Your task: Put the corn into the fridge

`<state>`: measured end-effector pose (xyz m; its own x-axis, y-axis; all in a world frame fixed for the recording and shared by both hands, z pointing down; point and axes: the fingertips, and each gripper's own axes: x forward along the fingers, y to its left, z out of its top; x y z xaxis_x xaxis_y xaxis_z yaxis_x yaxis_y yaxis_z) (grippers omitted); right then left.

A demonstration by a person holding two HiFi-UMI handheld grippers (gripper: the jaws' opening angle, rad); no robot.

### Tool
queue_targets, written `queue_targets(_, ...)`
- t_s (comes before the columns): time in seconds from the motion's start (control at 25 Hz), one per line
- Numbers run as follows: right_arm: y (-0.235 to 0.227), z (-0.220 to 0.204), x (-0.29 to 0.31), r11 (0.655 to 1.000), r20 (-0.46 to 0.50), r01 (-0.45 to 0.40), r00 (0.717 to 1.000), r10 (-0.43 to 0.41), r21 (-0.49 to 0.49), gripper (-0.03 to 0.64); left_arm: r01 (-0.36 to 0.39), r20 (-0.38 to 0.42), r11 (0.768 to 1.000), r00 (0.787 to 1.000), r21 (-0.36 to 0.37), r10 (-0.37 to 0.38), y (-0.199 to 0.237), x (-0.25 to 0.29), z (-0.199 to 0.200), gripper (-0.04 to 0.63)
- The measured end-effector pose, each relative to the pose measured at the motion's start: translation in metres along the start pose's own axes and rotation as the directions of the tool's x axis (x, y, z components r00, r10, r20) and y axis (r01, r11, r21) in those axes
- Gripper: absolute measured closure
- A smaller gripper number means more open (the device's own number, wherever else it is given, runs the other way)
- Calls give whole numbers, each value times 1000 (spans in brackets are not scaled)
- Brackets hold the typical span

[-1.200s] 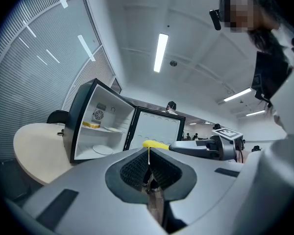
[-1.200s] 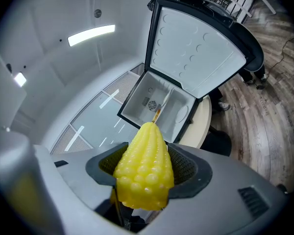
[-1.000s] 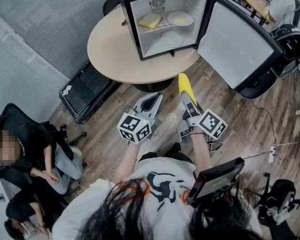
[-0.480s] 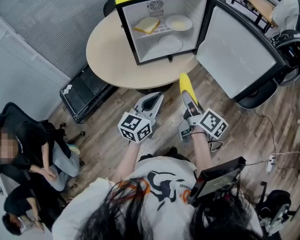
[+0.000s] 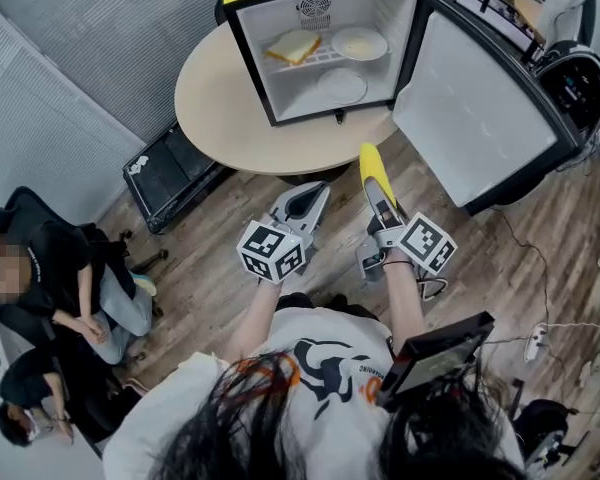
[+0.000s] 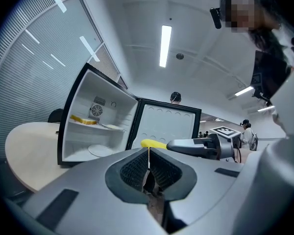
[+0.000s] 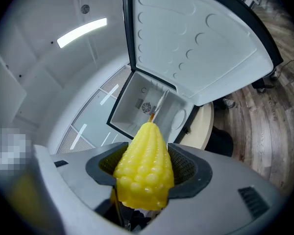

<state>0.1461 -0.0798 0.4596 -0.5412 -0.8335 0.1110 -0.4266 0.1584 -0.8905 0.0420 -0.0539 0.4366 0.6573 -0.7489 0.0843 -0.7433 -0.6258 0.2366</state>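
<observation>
Head view, lower centre: both marker cubes sat just ahead of my shirt, the left cube [image 5: 270, 253] and the right cube [image 5: 427, 243] near each other but apart.

Left gripper [image 5: 305, 200]: in its own view the fingers [image 6: 134, 170] were pressed together, only a thin seam between the pads, nothing held. It pointed up-frame toward the table.

Right gripper [image 5: 380, 208]: in its own view the fingers [image 7: 186, 168] were clamped on the corn [image 7: 143, 170], one pad on each flank, the butt end nearest the camera and the tapered tip pointing away toward the open fridge. In the head view the corn [image 5: 372, 173] stuck out past the fingertips over the wooden floor [image 5: 200, 268], its tip just short of the table's near edge. Corn was outside the fridge.

Centre left: a black case [image 5: 170, 173] lay on the floor, partly under the table. Lower left: two persons [image 5: 70, 288] sat on chairs.

Upper centre: round beige table [image 5: 215, 98] carried the small fridge [image 5: 255, 58], door [image 5: 475, 118] swung wide to the right of the frame. Upper shelf held a slice of bread [image 5: 292, 46] at left and a plate [image 5: 359, 43] at right. A second plate [image 5: 341, 86] lay on the fridge bottom.
</observation>
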Motion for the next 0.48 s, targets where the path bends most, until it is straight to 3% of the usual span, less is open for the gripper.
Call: queue_targets(0.48, -12, 11, 8, 999, -6, -16, 1000, 16, 29, 357, -23, -41, 999, 999, 22, 24, 1, 11, -2, 583)
